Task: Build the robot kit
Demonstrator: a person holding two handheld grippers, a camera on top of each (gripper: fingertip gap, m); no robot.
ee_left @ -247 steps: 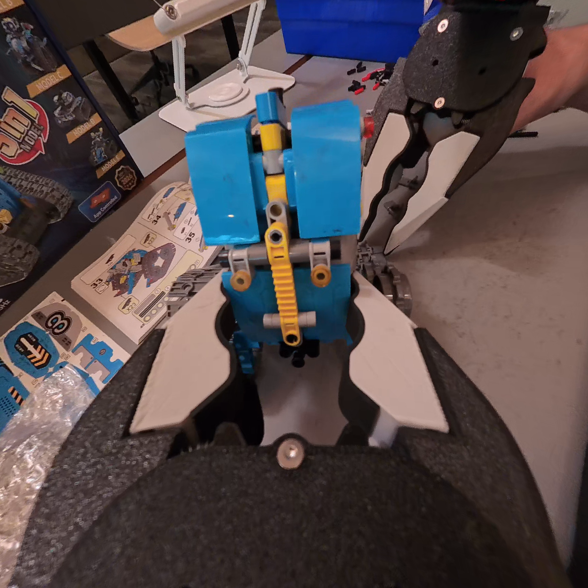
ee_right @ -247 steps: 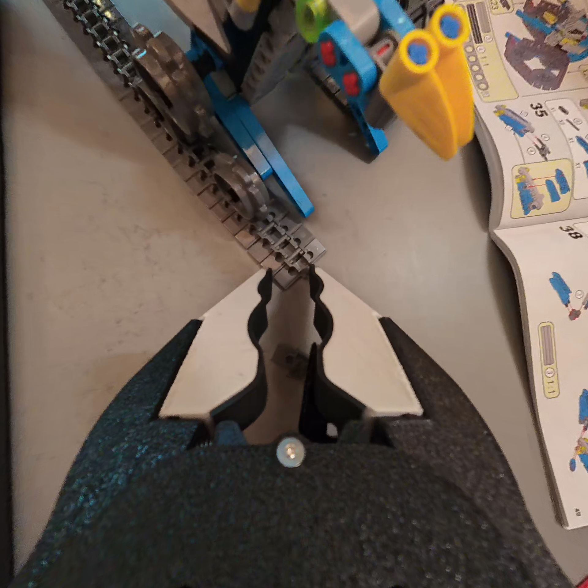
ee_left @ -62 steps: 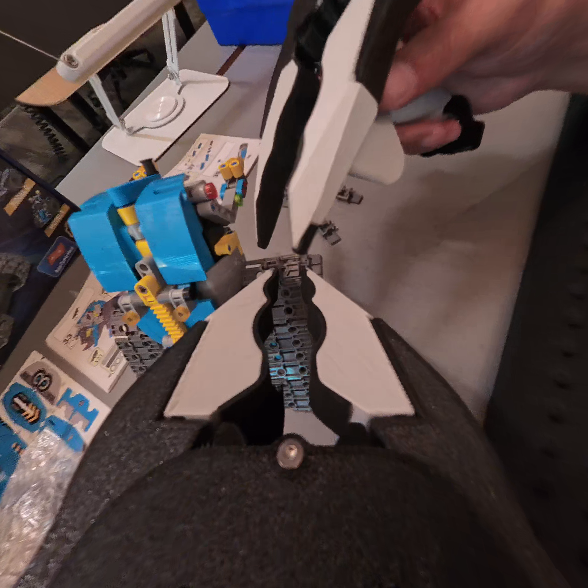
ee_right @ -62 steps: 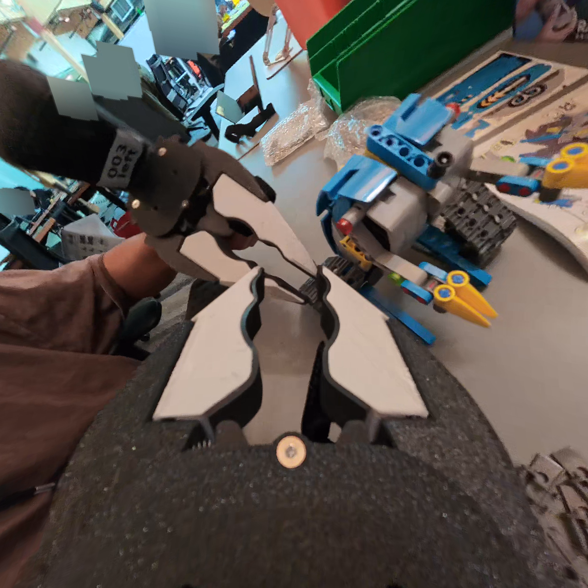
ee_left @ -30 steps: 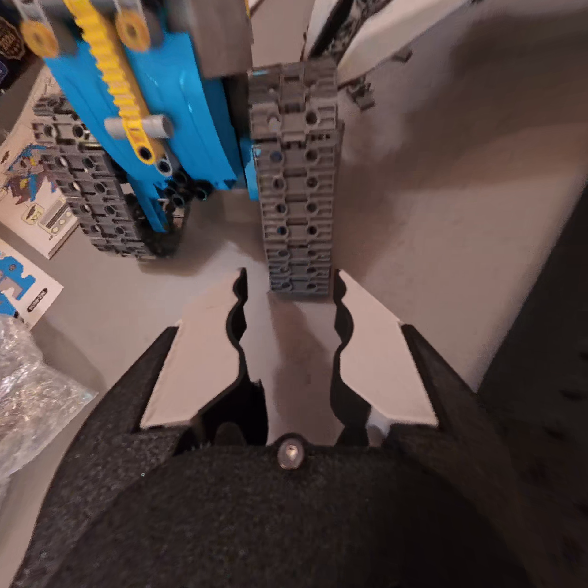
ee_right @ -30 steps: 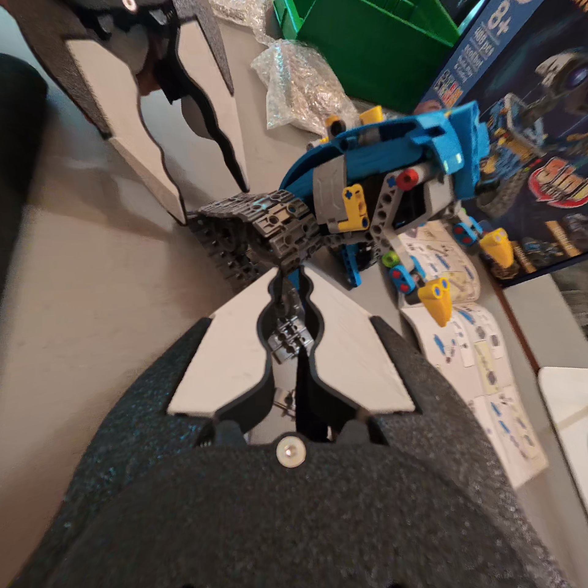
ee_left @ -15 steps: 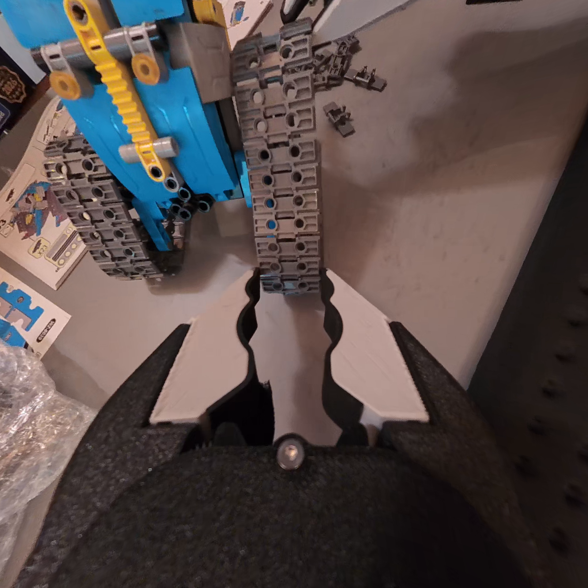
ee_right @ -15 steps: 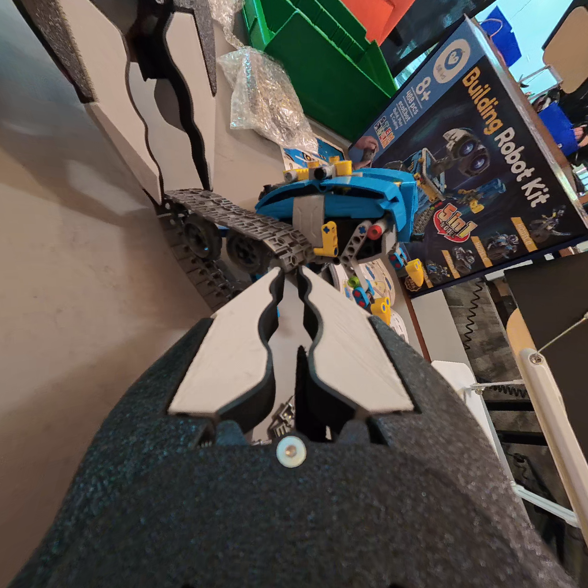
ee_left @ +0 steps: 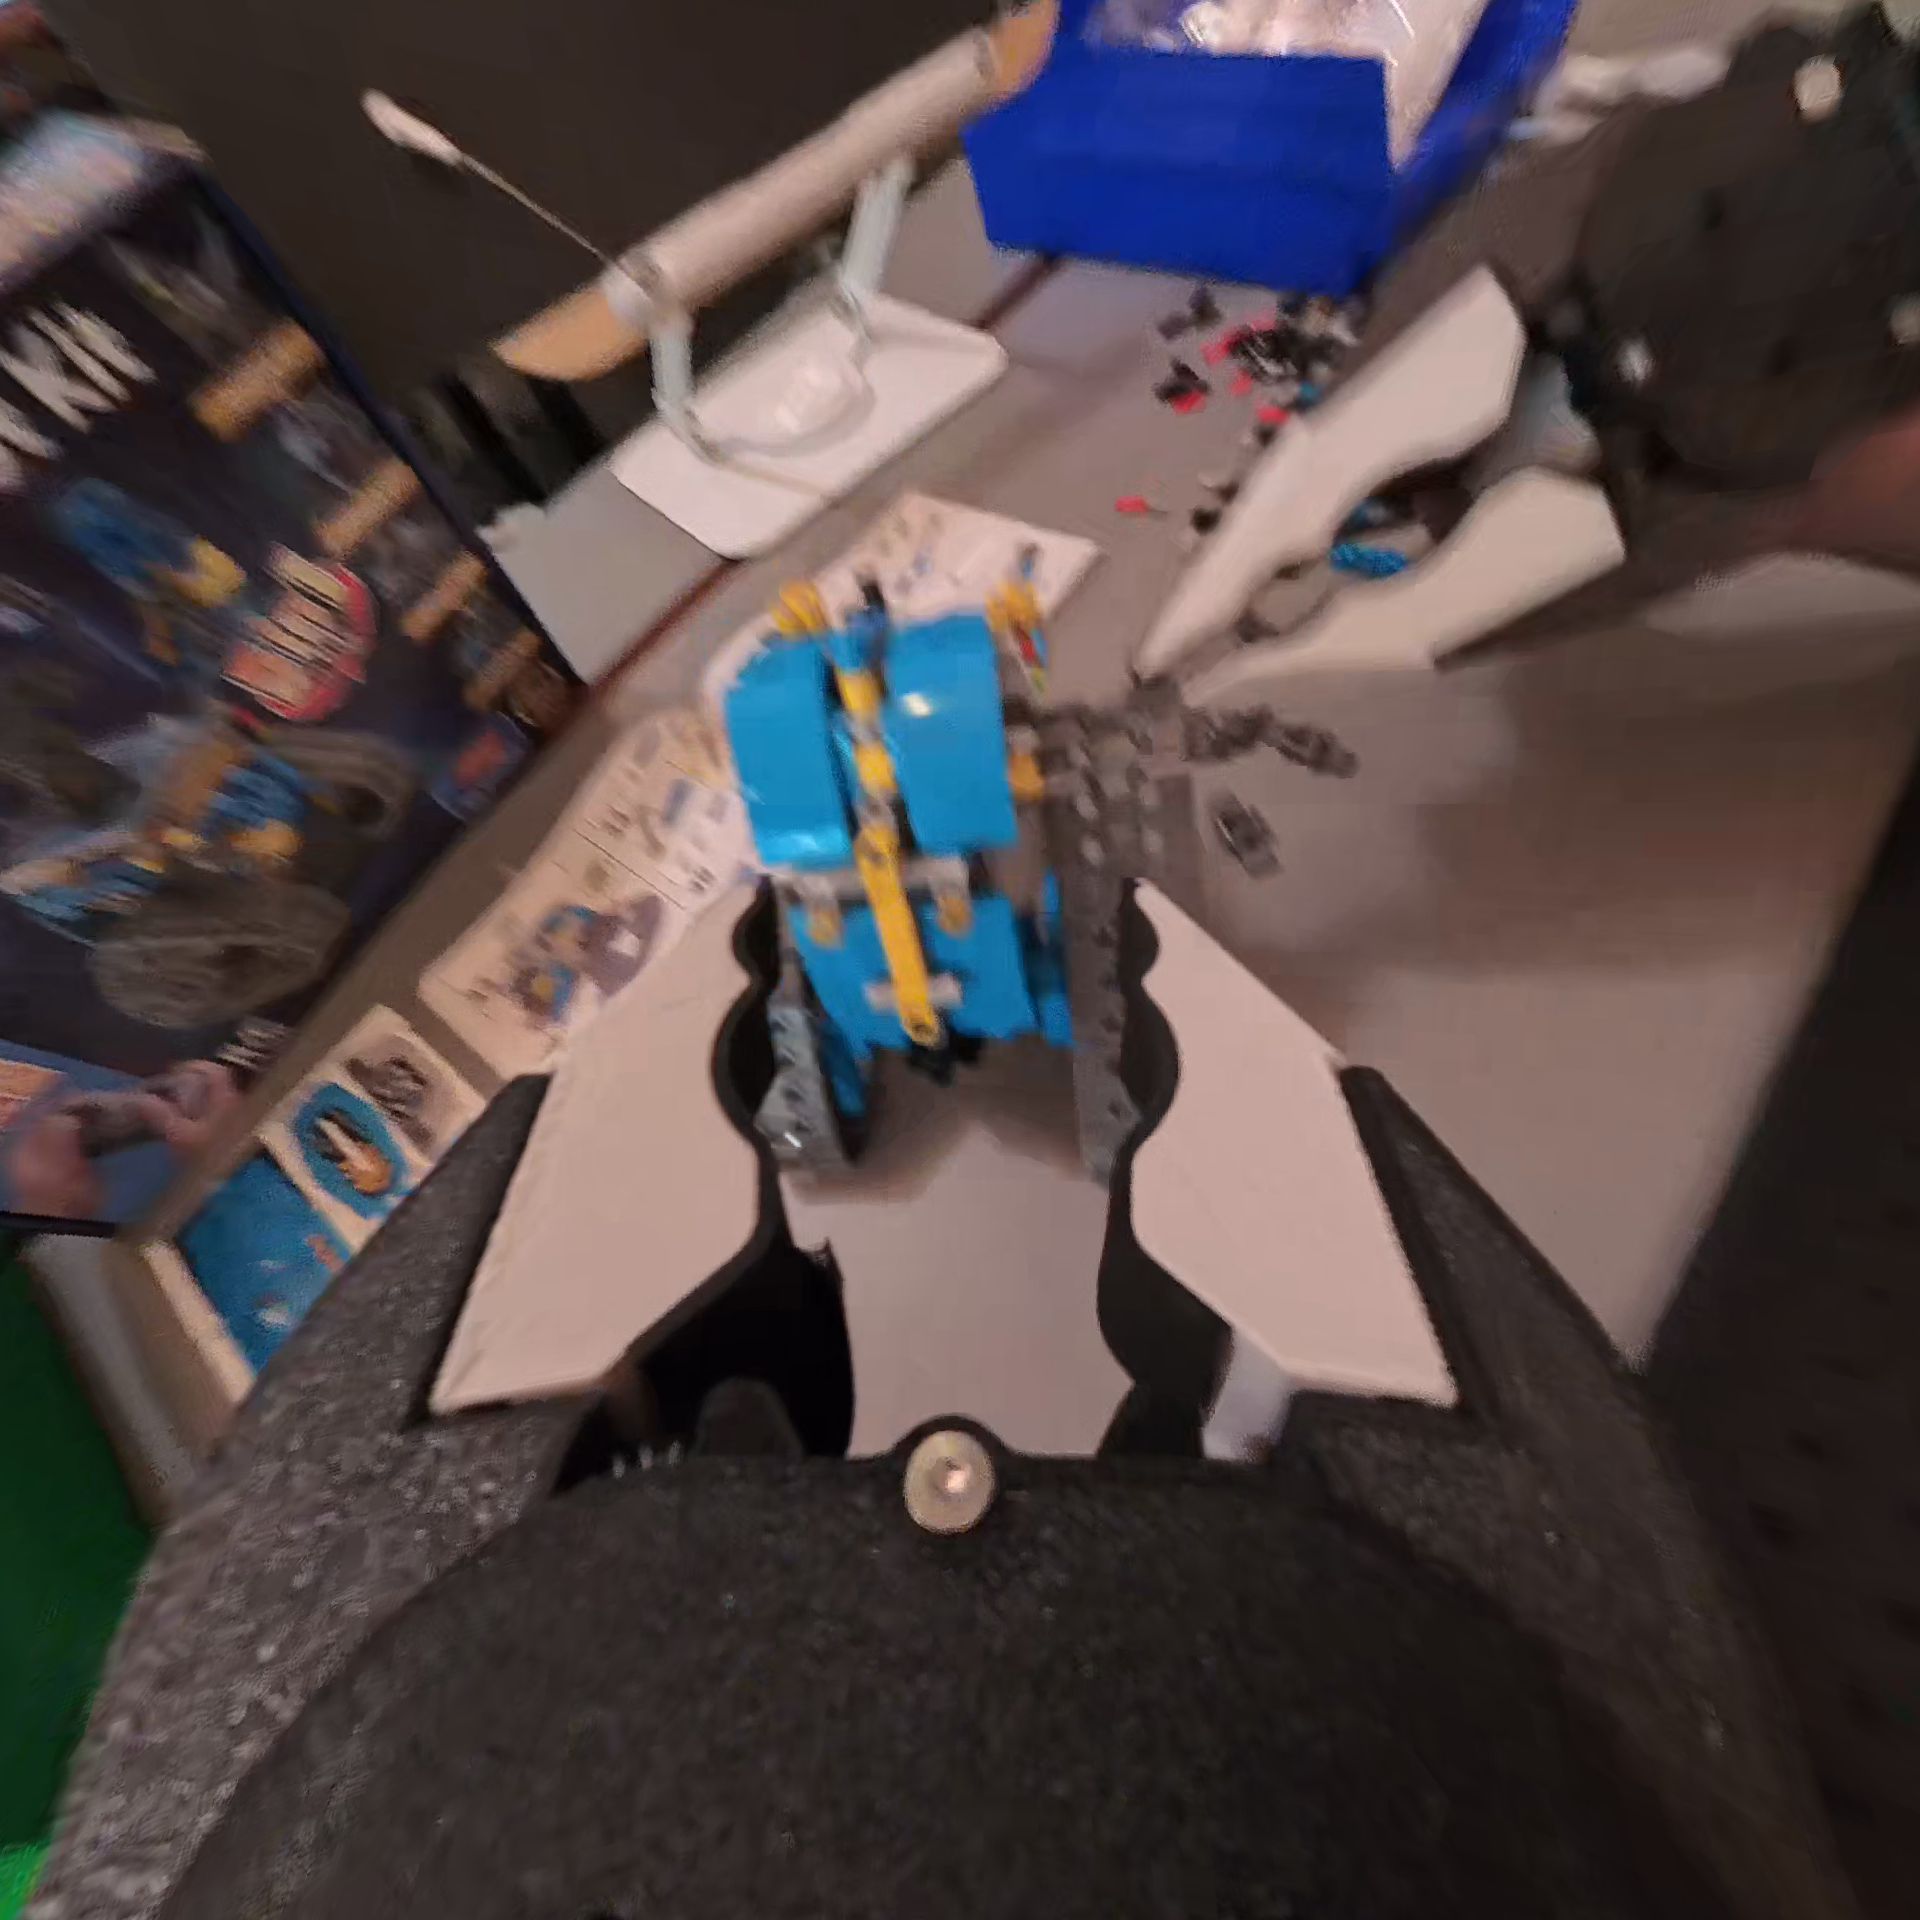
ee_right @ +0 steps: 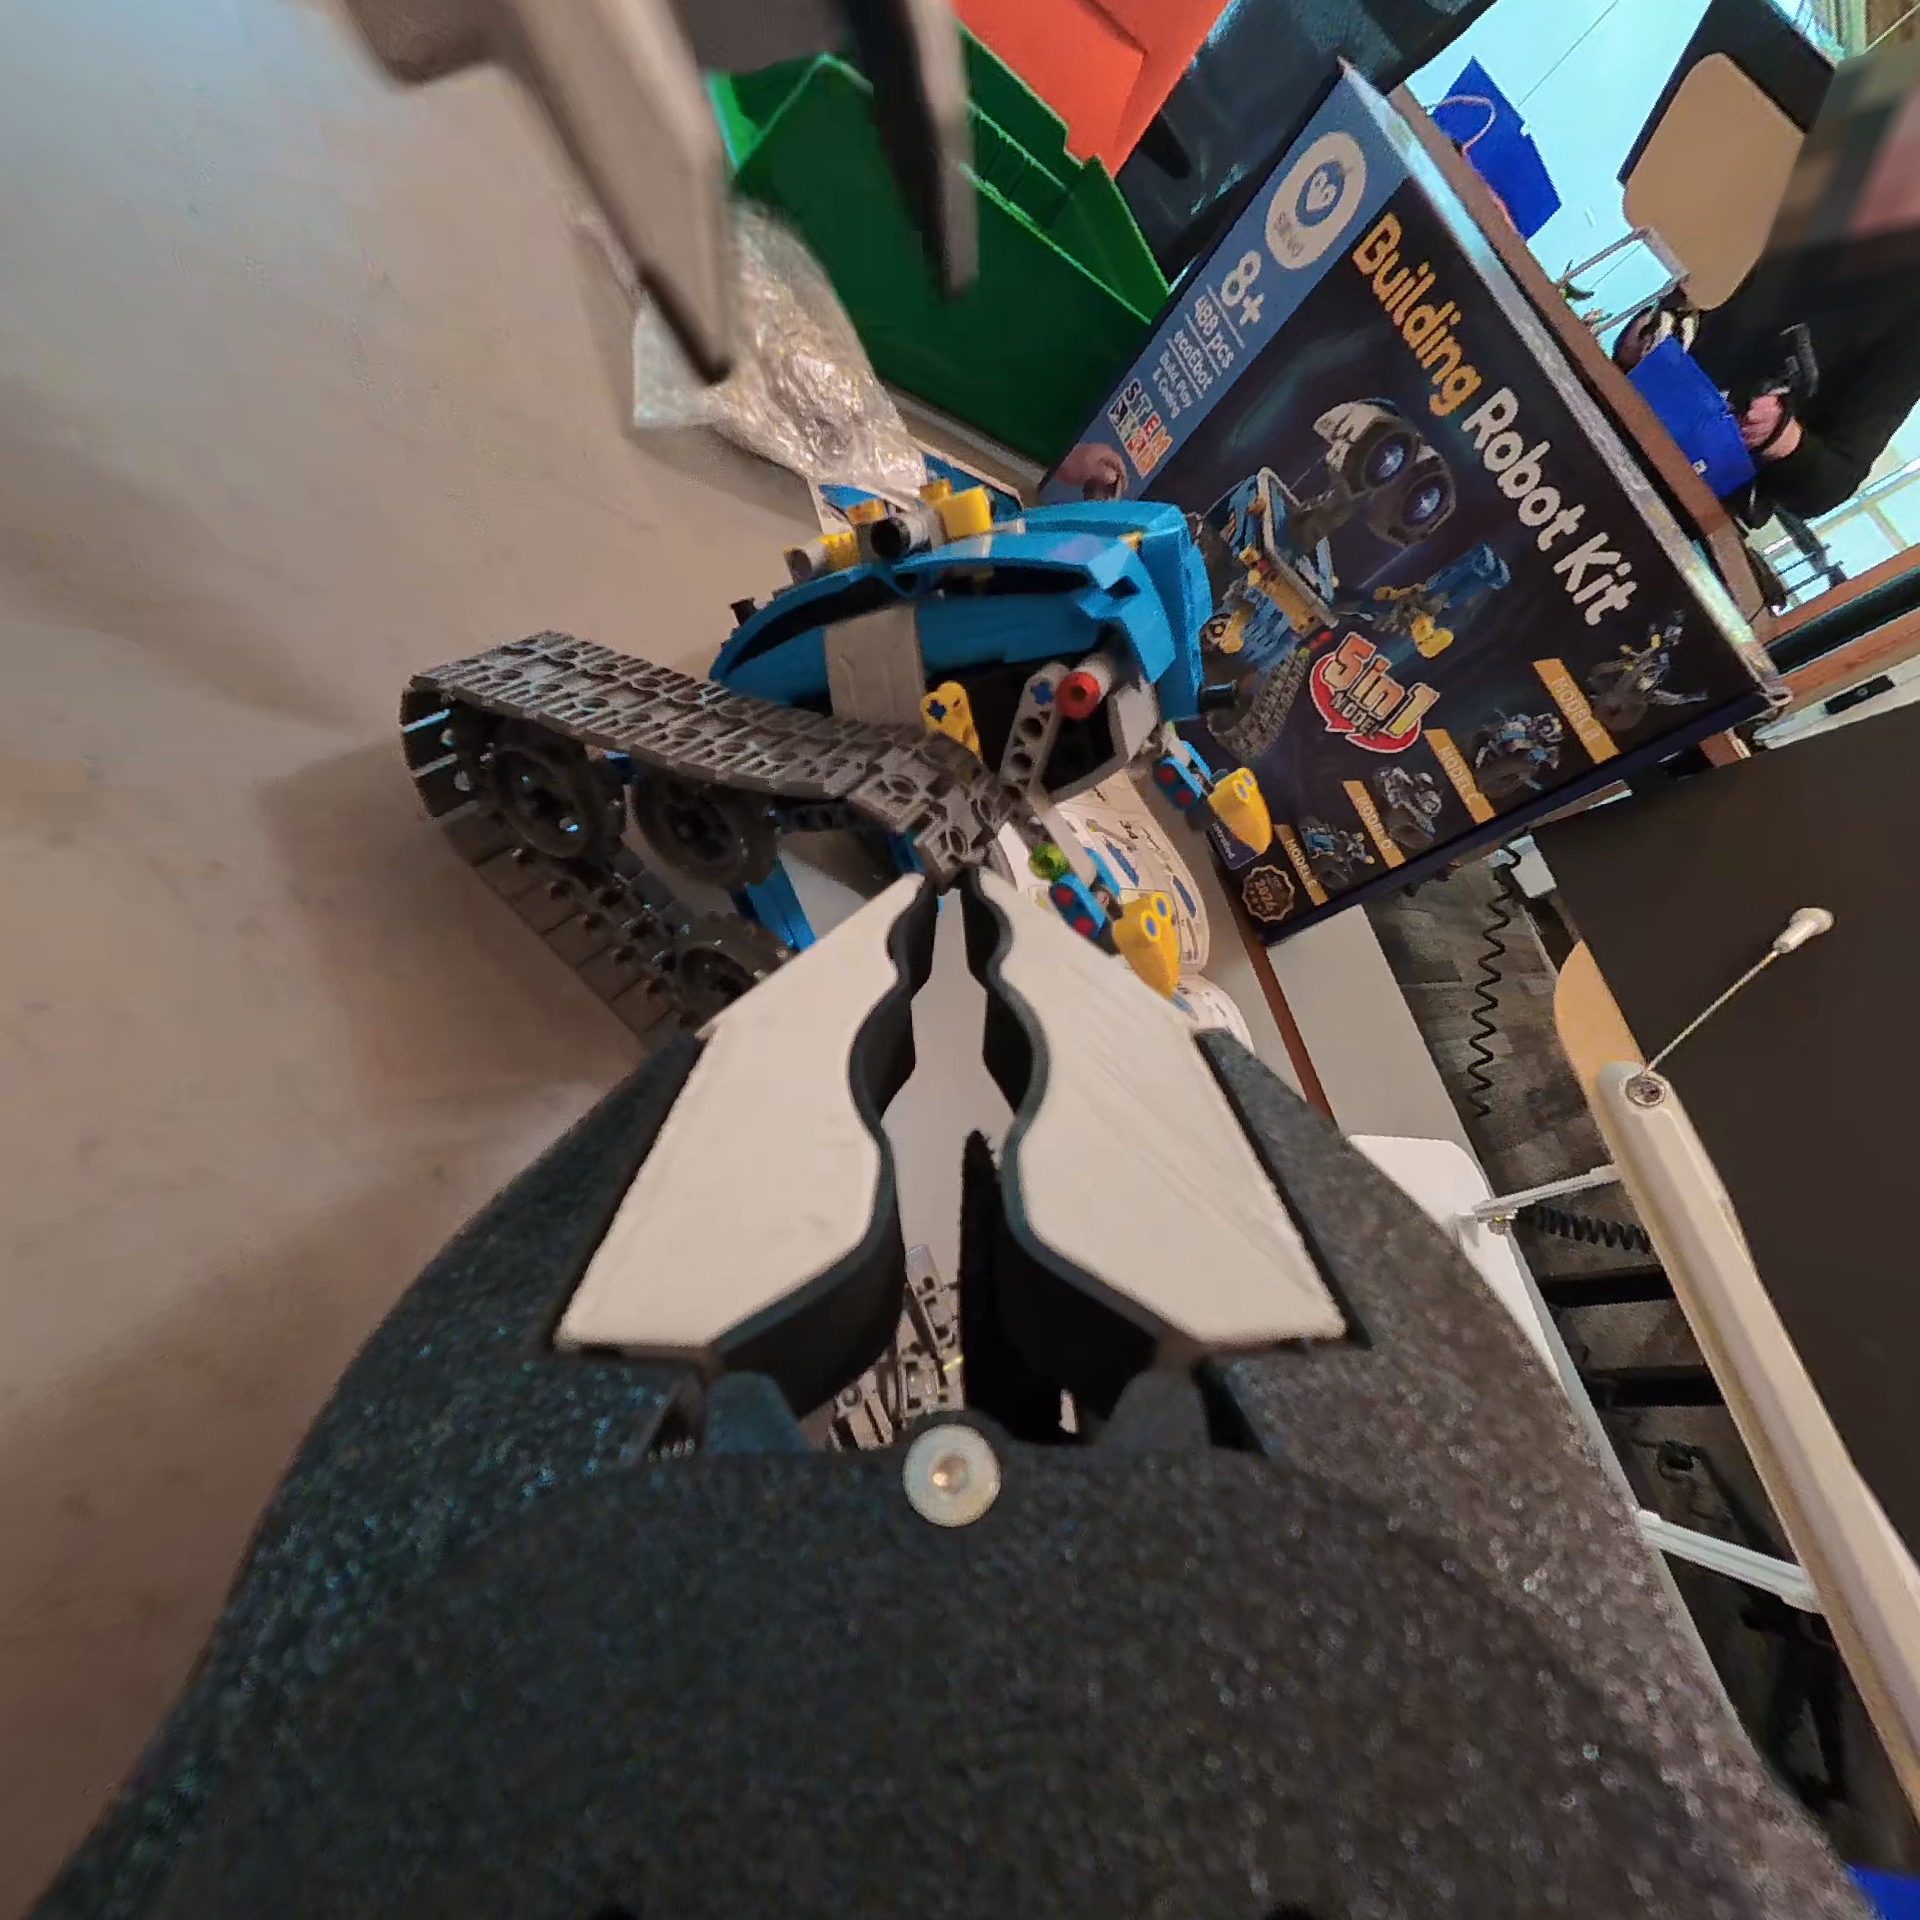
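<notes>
Right gripper (ee_right: 951, 899) is clamped on the grey track (ee_right: 727, 727) end, frame centre; left gripper (ee_left: 940, 914) is held spread, ungrasping, over the grey table (ee_left: 1455, 987).

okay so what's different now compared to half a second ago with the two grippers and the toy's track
The left gripper has pulled back from the rear end of the grey track and opened wider; its fingers now frame the blue toy robot, holding nothing. The right gripper stays nearly shut on the track's loose front end, barely moved. The toy, the booklet and the box stayed put.
</notes>
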